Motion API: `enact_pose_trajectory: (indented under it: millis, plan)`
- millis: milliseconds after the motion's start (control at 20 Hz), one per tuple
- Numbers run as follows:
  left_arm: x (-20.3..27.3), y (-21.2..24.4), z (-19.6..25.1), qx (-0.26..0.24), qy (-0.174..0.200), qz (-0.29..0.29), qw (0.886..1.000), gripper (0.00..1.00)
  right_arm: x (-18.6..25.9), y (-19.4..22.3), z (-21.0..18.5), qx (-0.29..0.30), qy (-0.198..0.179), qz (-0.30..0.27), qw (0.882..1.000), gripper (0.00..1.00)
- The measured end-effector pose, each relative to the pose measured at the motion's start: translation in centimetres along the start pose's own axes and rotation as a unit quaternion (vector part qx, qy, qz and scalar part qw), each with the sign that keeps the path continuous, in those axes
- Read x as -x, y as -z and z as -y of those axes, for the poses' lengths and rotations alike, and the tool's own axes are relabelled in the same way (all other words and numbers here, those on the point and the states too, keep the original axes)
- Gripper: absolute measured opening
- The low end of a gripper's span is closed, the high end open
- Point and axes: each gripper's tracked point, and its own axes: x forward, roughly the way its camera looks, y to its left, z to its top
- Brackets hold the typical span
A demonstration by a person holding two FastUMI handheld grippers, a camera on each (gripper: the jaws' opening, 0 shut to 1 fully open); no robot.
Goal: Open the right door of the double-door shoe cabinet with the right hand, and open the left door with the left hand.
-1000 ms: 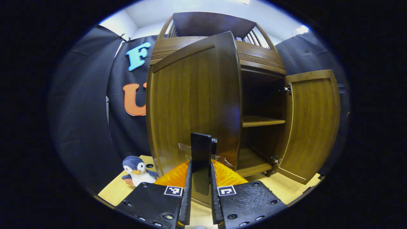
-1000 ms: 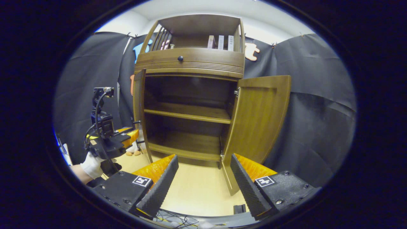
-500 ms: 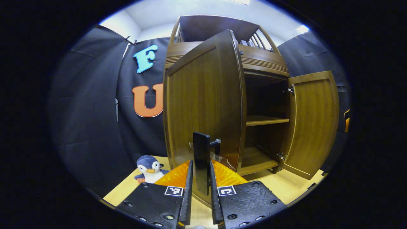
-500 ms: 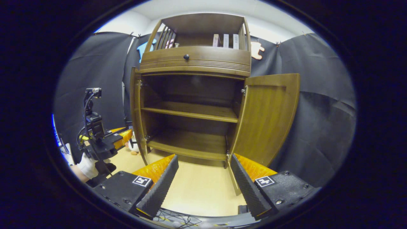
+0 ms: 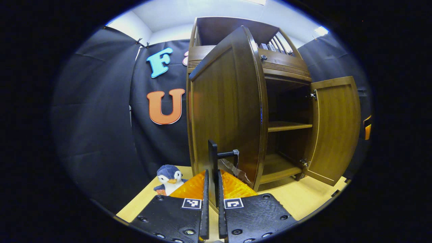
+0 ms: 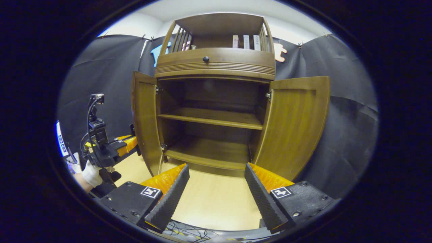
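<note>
- Left gripper (image 5: 212,189) is pinching the dark handle (image 5: 213,162) of the left door (image 5: 226,108) — both fingers press its sides.
- That door stands swung wide; a toy penguin (image 5: 167,175) sits on the floor beside it.
- Right gripper (image 6: 216,189) is spread wide, holding nothing — it faces the cabinet (image 6: 216,64).
- Right door (image 6: 293,125) stands open.

Over the last second the left door (image 6: 145,121) has swung farther open, from nearly edge-on in the right gripper view to turned well out to the left, so more of the cabinet's shelves (image 6: 211,118) shows. The left gripper (image 5: 211,202), clamped on the door's black handle (image 5: 213,162), has travelled outward with it. In the left gripper view the plush penguin (image 5: 167,174) now sits nearer the door.
</note>
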Motion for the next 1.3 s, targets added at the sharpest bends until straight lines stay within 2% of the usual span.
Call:
enact_pose_trajectory:
  millis: [300, 350, 450, 500, 600, 1050, 1300]
  plan:
    - [0.5, 0.2, -2.6, 0.002, -0.012, -0.005, 1.0, 0.1, -0.8, 0.2, -0.4, -0.005, -0.01, -0.004, 1.0, 1.0]
    - [0.6, -0.1, -3.6, -0.004, -0.028, -0.001, 1.0, 0.1, -0.8, 0.2, -0.6, -0.007, -0.012, -0.004, 1.0, 1.0]
    - [1.0, 0.1, -4.4, 0.02, -0.028, -0.004, 0.999, 0.0, -1.0, 0.0, -1.0, -0.007, -0.017, -0.002, 1.0, 1.0]
    - [0.9, 0.0, -4.8, 0.032, -0.029, -0.005, 0.999, 0.0, -1.2, 0.0, -1.2, -0.006, -0.019, -0.003, 1.0, 1.0]
    - [1.0, 0.0, -5.6, 0.022, -0.028, -0.004, 0.999, 0.0, -1.5, 0.1, -1.5, -0.005, -0.024, -0.005, 1.0, 1.0]
    - [1.2, 0.3, -8.6, 0.001, 0.026, -0.001, 1.0, 0.0, -2.2, 0.4, -3.1, -0.003, -0.046, -0.016, 0.999, 1.0]
    - [0.9, 0.4, -10.9, 0.027, 0.059, -0.003, 0.998, 0.0, -2.3, 0.7, -3.2, -0.005, -0.048, -0.023, 0.999, 1.0]
